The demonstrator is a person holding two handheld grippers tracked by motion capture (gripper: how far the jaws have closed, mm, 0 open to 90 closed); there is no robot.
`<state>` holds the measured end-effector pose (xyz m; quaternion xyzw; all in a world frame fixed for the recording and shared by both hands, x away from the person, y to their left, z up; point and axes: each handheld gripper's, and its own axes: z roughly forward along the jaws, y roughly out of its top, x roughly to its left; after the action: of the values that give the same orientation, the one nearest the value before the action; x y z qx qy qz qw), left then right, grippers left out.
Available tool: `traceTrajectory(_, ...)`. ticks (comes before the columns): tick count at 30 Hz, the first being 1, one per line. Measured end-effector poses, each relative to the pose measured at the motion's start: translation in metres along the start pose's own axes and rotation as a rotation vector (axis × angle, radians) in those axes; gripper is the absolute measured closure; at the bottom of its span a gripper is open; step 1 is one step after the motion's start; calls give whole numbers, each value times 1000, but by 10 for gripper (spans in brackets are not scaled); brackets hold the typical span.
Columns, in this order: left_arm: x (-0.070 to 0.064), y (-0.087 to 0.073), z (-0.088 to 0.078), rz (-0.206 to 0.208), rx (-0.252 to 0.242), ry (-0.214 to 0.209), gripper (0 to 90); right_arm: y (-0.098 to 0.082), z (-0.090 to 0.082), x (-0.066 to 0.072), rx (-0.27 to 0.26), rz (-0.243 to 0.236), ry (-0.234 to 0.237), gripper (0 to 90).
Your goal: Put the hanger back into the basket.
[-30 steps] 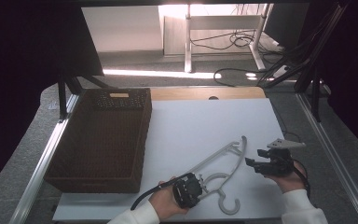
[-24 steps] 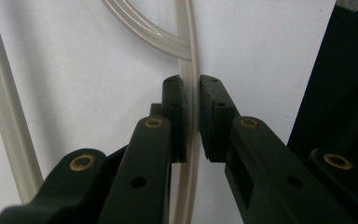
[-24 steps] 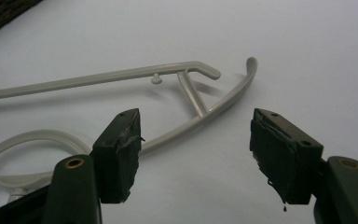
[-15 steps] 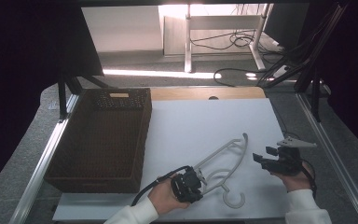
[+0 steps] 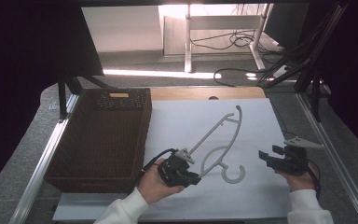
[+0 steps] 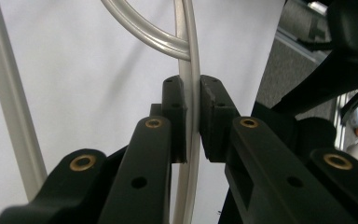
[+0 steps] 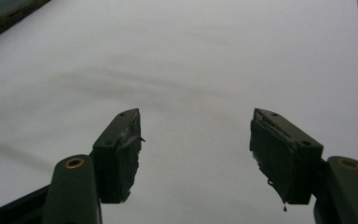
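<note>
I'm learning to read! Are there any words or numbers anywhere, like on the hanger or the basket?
No words or numbers can be read anywhere.
The pale tag on the brown basket: too small and blurred to read.
The white hanger, the left gripper and the right gripper: no writing visible.

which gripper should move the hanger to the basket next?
Left, probably. The left gripper is already shut on the hanger and sits beside the basket. The right gripper is open, empty and on the hanger's far side from it.
</note>
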<state>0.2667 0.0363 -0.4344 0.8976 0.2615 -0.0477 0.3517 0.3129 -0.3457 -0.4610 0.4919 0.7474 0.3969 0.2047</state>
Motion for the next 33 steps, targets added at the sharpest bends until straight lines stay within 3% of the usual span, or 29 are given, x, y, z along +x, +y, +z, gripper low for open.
traceTrajectory(11, 6, 8, -34, -29, -96, 14, 822, -1, 2, 0, 9, 1, 5, 341)
traceTrajectory(21, 7, 25, -78, -16, -161, 58, 822, -1, 2, 0, 11, 3, 7, 341)
traceTrajectory(33, 22, 21, -122, -37, -188, 115, 822, -1, 3, -1, 18, 2, 9, 341)
